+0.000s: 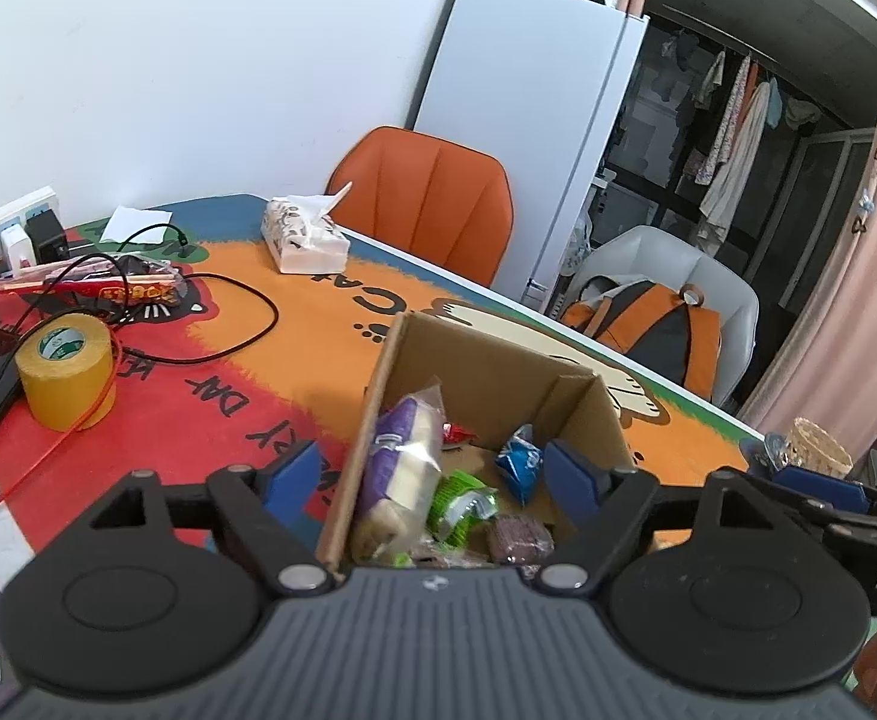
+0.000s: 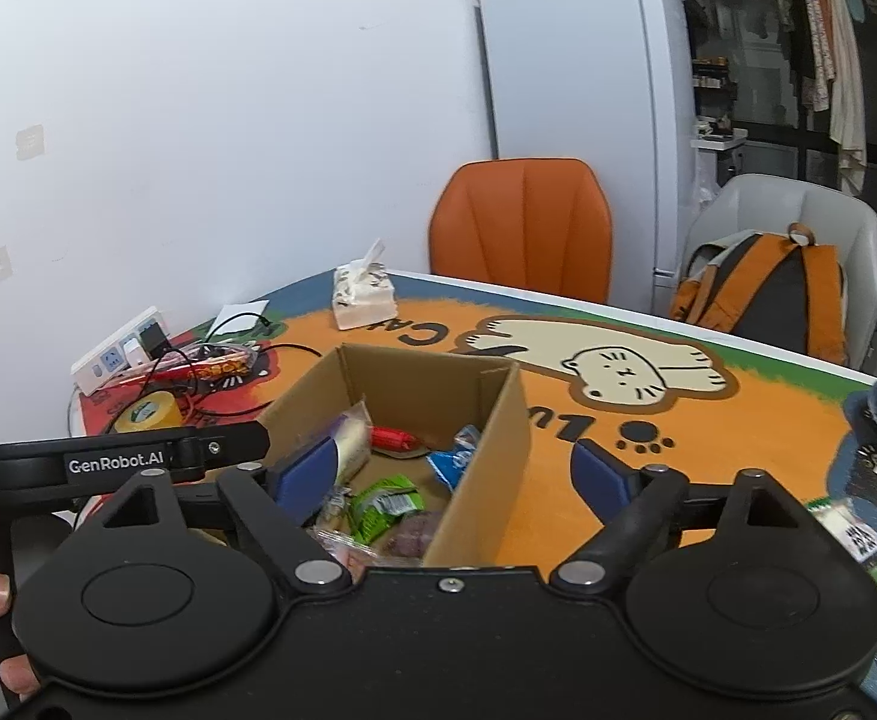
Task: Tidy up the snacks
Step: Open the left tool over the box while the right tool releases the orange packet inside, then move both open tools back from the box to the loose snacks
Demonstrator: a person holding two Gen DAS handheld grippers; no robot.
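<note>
Both tongs, left tongs (image 1: 432,477) and right tongs (image 2: 453,474), gape wide and empty astride the cardboard box (image 2: 480,420) mid-worktop holding the snacks (image 1: 402,474); withdraw clear of its walls.

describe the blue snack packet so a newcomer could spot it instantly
Start at the open cardboard box in the middle of the orange cat-print table. Look inside, by the wall nearest the paw print: the blue packet lies there. It is the only blue wrapper, between a red sausage and a green packet.
</note>
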